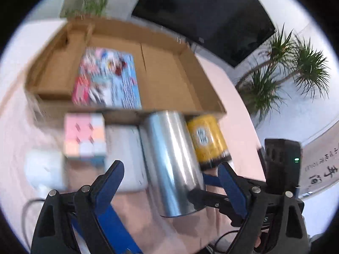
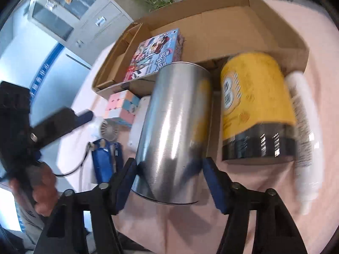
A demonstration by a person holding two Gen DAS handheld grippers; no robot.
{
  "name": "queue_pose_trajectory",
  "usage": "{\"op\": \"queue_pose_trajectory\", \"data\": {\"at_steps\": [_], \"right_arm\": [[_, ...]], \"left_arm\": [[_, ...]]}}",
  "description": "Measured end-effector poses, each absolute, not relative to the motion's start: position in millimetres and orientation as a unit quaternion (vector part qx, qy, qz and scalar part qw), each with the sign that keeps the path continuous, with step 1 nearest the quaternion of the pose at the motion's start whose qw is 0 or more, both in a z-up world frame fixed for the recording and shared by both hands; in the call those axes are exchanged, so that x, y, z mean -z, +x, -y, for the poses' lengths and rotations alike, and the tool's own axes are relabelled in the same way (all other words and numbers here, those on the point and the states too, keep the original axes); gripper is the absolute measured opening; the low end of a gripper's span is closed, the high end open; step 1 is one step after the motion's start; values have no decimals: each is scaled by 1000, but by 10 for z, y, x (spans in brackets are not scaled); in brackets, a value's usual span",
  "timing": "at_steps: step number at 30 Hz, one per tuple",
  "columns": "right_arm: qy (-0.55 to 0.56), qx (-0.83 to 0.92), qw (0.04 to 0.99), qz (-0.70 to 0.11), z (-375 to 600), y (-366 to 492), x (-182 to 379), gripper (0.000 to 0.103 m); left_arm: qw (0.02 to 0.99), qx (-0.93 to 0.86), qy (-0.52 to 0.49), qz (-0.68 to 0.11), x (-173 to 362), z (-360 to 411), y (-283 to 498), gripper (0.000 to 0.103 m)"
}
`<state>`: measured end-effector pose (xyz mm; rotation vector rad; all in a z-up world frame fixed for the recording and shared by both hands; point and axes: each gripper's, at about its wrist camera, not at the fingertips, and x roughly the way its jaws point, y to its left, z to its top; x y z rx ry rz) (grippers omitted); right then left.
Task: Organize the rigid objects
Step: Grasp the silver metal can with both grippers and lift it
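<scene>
A shiny metal can (image 2: 171, 131) lies tilted in front of the cardboard box (image 2: 224, 31). My right gripper (image 2: 168, 169) is shut on the can's lower end, a blue pad on each side. A yellow tin (image 2: 254, 103) stands right of it, a white bottle (image 2: 305, 139) beyond. In the left wrist view the metal can (image 1: 171, 163) and yellow tin (image 1: 206, 139) sit ahead. My left gripper (image 1: 171, 169) is open, its fingers wide apart, and also shows in the right wrist view (image 2: 63, 118). A colourful box (image 1: 108, 80) lies inside the cardboard box (image 1: 167, 72).
A pastel puzzle cube (image 1: 85, 137) sits on a white block (image 1: 125, 154) left of the can. A small white fan (image 2: 109, 130) and a blue pouch (image 2: 103, 160) lie on the pink tablecloth (image 2: 243, 201). Potted plants (image 1: 281, 67) and a dark screen (image 1: 203, 14) stand behind.
</scene>
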<state>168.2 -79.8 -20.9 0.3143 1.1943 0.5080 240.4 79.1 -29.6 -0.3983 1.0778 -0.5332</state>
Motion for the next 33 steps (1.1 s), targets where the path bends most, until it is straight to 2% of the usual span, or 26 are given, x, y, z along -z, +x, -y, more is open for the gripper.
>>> {"op": "queue_pose_trajectory", "data": {"at_steps": [5, 8, 9, 10, 11, 13, 16, 21, 25, 29, 33], "right_arm": [[154, -263, 757, -578, 732, 1561, 299, 64], [170, -271, 738, -595, 751, 1688, 357, 76], [173, -269, 733, -600, 733, 1735, 414, 84], [177, -274, 729, -602, 715, 1766, 451, 86], [180, -277, 724, -606, 697, 1799, 471, 86], [171, -275, 724, -609, 616, 1847, 469, 87], [154, -273, 740, -595, 549, 1824, 359, 85], [118, -301, 792, -518, 492, 1945, -387, 85], [88, -322, 814, -475, 525, 2408, -867, 85], [81, -328, 800, -496, 567, 3089, -918, 85], [93, -323, 766, -547, 675, 3569, -554, 84]], "left_arm": [[776, 257, -197, -542, 529, -575, 2410, 90], [755, 257, -198, -571, 681, -459, 2511, 86], [746, 258, -198, -580, 730, -426, 2538, 83], [741, 259, -194, -589, 784, -402, 2556, 81], [742, 256, -181, -592, 798, -369, 2565, 77], [750, 248, -161, -592, 787, -344, 2562, 78], [758, 244, -179, -577, 633, -435, 2533, 77], [824, 247, -155, -485, -147, -477, 2571, 77], [852, 238, -141, -445, -550, -448, 3075, 77], [837, 232, -146, -474, -479, -395, 3704, 77], [792, 230, -174, -537, 31, -399, 4164, 77]]}}
